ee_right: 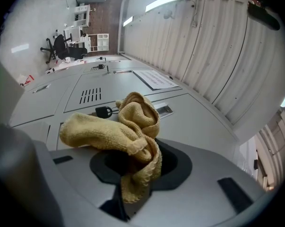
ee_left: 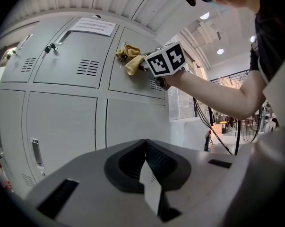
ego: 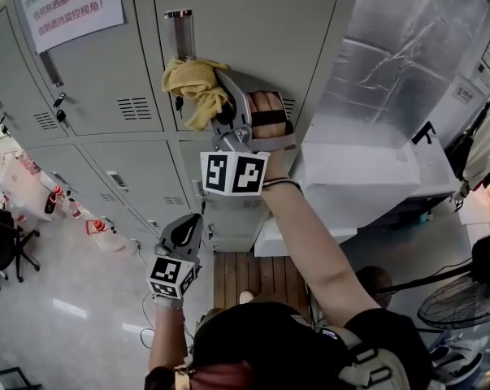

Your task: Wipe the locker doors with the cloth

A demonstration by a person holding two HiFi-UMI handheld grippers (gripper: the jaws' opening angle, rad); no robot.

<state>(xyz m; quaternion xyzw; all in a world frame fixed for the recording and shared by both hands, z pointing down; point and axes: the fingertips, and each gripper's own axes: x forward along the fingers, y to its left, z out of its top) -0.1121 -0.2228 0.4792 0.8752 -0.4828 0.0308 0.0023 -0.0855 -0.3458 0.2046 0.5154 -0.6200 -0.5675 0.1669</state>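
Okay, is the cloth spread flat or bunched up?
Bunched: the yellow cloth sits crumpled in folds, pinched by the right hand-held gripper.

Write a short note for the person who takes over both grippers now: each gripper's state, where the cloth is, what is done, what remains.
Right gripper: shut on the yellow cloth, raised to an upper locker door just below its handle; the cloth seems to touch the door.
Left gripper: shut, empty, held low before the lower doors.
Done: cannot tell which doors are already wiped.
Left: wipe this door, then the others.
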